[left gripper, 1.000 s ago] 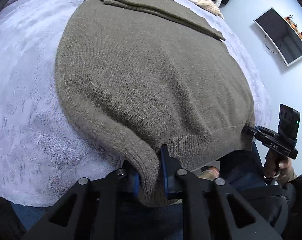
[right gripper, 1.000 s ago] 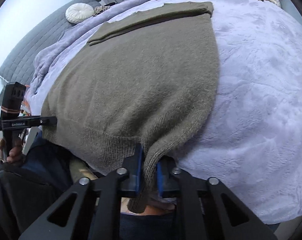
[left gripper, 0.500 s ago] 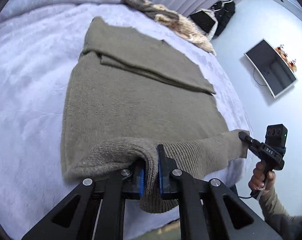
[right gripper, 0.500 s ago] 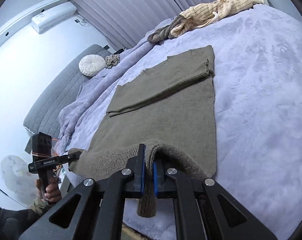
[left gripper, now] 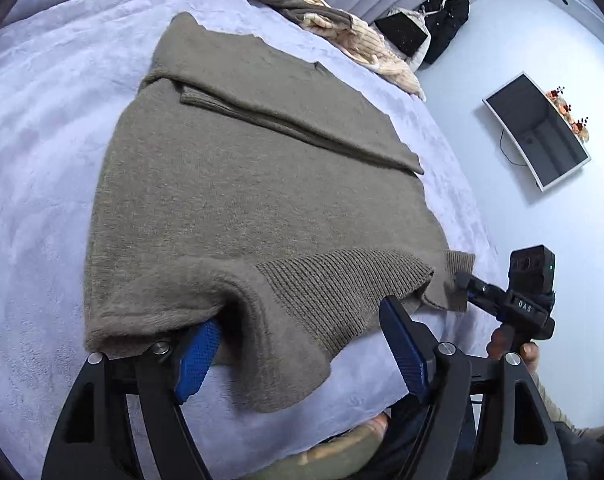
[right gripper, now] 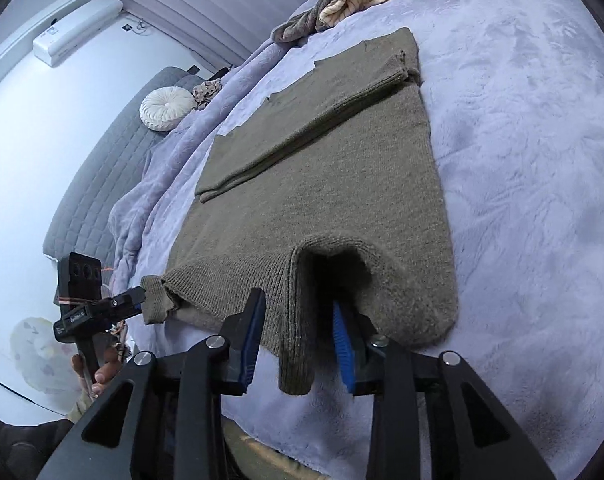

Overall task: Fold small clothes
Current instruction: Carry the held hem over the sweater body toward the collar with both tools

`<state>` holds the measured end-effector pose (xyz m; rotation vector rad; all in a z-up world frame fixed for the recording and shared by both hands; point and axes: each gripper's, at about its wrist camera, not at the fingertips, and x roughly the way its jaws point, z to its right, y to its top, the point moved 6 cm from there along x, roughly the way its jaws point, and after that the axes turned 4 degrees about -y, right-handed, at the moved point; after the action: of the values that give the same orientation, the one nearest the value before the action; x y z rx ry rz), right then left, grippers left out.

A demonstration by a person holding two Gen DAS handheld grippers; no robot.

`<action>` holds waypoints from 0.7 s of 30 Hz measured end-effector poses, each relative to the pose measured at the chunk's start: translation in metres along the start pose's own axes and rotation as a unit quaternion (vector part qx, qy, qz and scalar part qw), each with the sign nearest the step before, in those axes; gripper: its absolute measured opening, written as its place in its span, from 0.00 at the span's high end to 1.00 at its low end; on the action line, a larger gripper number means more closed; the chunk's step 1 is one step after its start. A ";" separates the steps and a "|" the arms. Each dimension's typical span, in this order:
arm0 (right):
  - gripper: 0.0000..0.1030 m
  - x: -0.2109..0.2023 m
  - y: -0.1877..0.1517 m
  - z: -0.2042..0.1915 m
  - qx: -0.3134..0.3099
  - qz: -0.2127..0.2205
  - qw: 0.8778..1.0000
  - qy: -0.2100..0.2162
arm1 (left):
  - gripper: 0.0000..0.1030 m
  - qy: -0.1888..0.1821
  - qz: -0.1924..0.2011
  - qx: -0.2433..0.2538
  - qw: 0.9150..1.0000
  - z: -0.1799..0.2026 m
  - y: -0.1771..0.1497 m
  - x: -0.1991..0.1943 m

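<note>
An olive-brown knit sweater (left gripper: 254, 184) lies flat on the lavender bed, its sleeves folded across the far part; it also shows in the right wrist view (right gripper: 333, 184). Its ribbed hem (left gripper: 333, 292) is turned up and lies loose on the body at the near edge. My left gripper (left gripper: 298, 344) is open, jaws wide apart either side of the near left hem corner, not pinching it. My right gripper (right gripper: 298, 336) is open too, with the right hem corner (right gripper: 298, 364) hanging between its blue pads (right gripper: 343, 344). Each gripper shows in the other's view.
The lavender fleece blanket (left gripper: 42, 128) covers the bed. A pile of cream and brown clothes (left gripper: 341, 36) lies at the far end. A monitor (left gripper: 537, 128) hangs on the right wall. A round white cushion (right gripper: 166, 108) sits on a grey sofa at left.
Both grippers carried the hem up and forward over the sweater body, then opened and let it go. The hem now rests on the body instead of being pinched.
</note>
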<state>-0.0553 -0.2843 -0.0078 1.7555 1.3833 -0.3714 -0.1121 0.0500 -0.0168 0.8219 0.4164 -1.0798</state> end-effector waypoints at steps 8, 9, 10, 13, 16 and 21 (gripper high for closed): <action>0.94 0.005 0.005 -0.014 -0.026 -0.001 1.000 0.000 | 0.91 0.009 -0.012 -0.024 1.000 -0.008 0.004 0.004; 0.94 0.001 0.006 -0.016 -0.028 0.004 1.000 0.003 | 0.91 0.011 -0.005 -0.021 1.000 -0.006 0.004 0.000; 0.94 -0.003 0.009 -0.019 -0.029 0.010 1.000 0.006 | 0.91 0.007 0.003 -0.022 1.000 -0.003 0.005 -0.005; 0.94 -0.016 0.020 -0.028 -0.035 0.032 0.999 0.013 | 0.91 -0.006 0.031 -0.026 0.999 0.003 0.012 -0.022; 0.94 -0.025 0.035 -0.036 -0.038 0.050 0.998 0.015 | 0.91 0.008 0.044 -0.014 0.999 0.010 0.025 -0.030; 0.94 -0.026 0.067 -0.048 -0.041 0.072 0.997 0.005 | 0.91 0.026 0.061 -0.003 0.998 0.022 0.060 -0.033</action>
<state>-0.0165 -0.2668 0.0671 1.7789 1.2524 -0.2234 -0.0751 0.0672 0.0420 0.8610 0.4068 -0.9463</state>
